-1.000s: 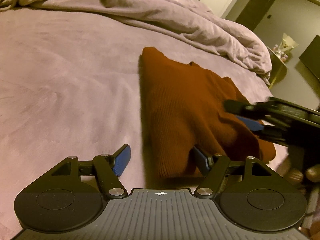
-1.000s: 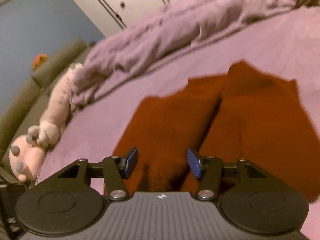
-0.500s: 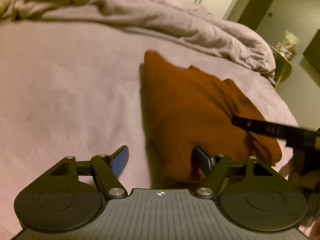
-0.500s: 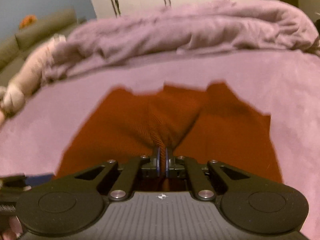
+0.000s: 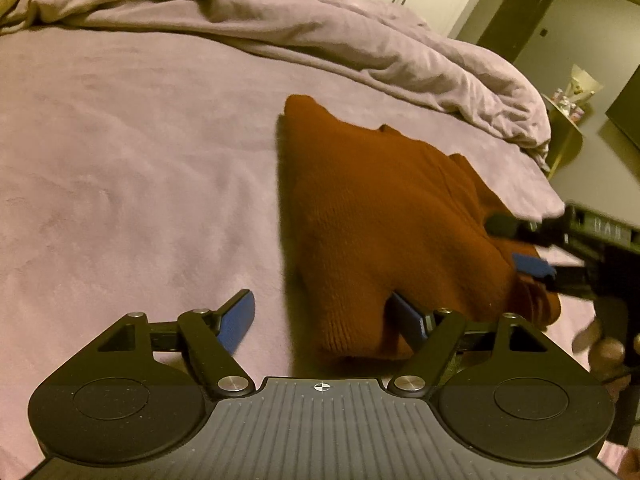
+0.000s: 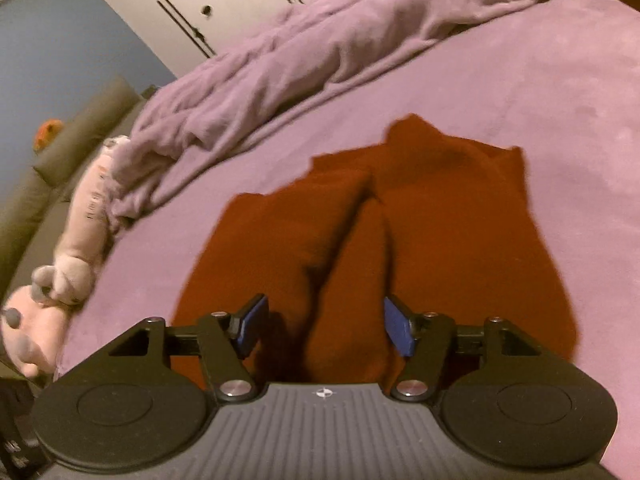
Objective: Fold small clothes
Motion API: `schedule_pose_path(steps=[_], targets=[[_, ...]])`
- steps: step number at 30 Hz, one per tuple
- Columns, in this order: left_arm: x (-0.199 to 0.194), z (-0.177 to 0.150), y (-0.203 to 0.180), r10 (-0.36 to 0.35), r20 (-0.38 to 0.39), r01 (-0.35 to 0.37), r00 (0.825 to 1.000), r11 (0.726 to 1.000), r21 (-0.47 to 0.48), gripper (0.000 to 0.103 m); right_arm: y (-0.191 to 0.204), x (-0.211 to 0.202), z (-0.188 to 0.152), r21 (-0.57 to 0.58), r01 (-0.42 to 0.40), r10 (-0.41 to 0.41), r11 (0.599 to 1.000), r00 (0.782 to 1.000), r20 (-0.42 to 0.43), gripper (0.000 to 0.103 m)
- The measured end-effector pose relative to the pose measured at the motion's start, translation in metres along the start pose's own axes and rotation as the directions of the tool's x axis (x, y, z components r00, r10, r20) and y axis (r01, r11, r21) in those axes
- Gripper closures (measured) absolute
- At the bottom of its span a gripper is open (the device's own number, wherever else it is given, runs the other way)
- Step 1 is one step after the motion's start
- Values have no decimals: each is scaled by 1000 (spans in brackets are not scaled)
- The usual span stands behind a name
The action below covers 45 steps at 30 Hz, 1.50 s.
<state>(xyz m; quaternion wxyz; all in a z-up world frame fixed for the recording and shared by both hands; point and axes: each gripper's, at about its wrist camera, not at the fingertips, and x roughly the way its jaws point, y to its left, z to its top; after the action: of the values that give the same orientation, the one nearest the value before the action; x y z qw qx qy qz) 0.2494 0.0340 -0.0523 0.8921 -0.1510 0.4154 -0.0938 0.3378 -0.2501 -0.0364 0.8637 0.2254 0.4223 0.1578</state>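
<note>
**Me:** Knitwear, rust-orange, a small ribbed sweater (image 5: 384,220) lying partly folded on the lilac bed (image 5: 120,168), with the rumpled duvet (image 5: 320,28) bunched well behind it. Going from my left: the left gripper (image 5: 326,318) has its jaws spread wide. One pad sits over bare sheet, the other is tucked against the near hem, and nothing is pinched.

**Other:** And the right one?

**Me:** The right gripper (image 6: 324,326) has its jaws opening at this moment. A raised ridge of the knit runs up between the pads, but neither presses on it. A plush toy (image 6: 60,280) lies off at the bed's edge, clear of the work.

**Other:** How will the sweater handle?

**Me:** I'd judge it soft, light and limp, thick enough to hold a crease but prone to sag and drag on the fuzzy sheet. It should not slip from the pads.

**Other:** Where would you take hold?

**Me:** At the near hem, one corner per gripper, pinching all layers together so the fold carries over evenly.
</note>
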Motion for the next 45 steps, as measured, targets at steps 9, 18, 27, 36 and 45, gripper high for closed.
schedule_pose_path(steps=[9, 18, 27, 36, 45], targets=[[-4, -3, -4, 0, -13, 0, 1000, 1000, 24, 21, 54, 30, 7, -189, 27, -31, 982, 999, -19, 37], [-4, -14, -24, 30, -1, -30, 1000, 994, 102, 19, 90, 25, 7, -483, 200, -177, 853, 980, 93, 91], [8, -16, -44, 71, 6, -71, 997, 989, 132, 18, 59, -27, 3, -489, 462, -337, 740, 883, 325, 97], [17, -18, -45, 63, -23, -60, 998, 993, 104, 18, 24, -35, -4, -414, 493, -413, 766, 870, 270, 84], [-17, -22, -23, 81, 14, -82, 997, 996, 45, 18, 96, -27, -33, -544, 125, -35, 830, 984, 172, 84]])
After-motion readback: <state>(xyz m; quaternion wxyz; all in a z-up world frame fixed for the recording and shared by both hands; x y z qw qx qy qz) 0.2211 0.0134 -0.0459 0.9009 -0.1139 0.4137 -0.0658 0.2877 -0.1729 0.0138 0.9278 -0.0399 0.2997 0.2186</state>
